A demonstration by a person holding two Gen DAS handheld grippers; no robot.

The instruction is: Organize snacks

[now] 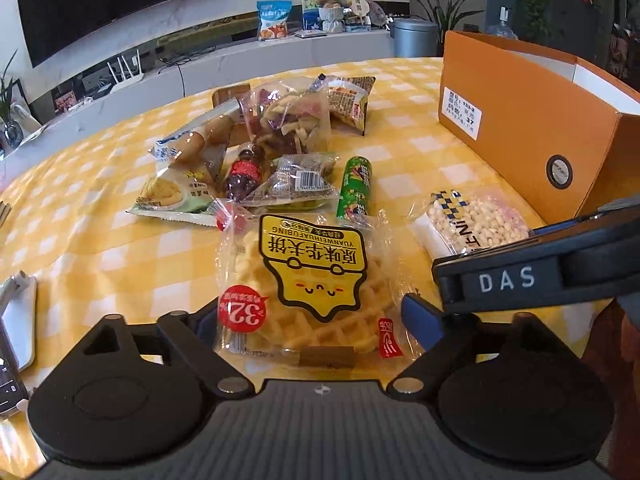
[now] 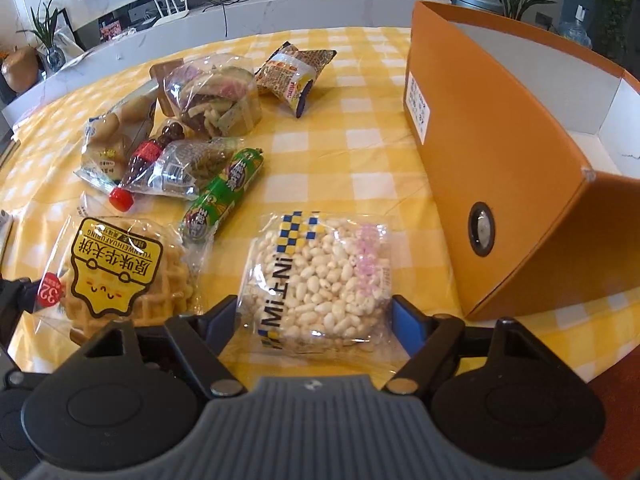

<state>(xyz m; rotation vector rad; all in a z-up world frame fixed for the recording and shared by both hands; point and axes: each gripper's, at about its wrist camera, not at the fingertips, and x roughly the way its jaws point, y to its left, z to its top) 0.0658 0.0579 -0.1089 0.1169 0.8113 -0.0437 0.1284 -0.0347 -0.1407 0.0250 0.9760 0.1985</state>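
Two tongs [image 1: 308, 320] [image 2: 316, 316] straddle the waffle pack [image 1: 312, 280] and rice-puff pack [image 2: 320, 280].

Each fisheye camera sat just behind its own tongs and looked forward and steeply down over the table [image 1: 100, 248] with its yellow checked cloth. The left view hung close above the waffle pack [image 1: 308, 288], with the orange box [image 1: 532, 128] at 2 o'clock and the right tongs [image 1: 532, 276] entering at 3 o'clock. The right view hung close above the puffed rice pack [image 2: 320, 280], the waffle pack [image 2: 116, 272] at 9 o'clock. Both views shared the snack pile [image 1: 256, 148], the box [image 2: 488, 152] and the far counter [image 1: 280, 46].
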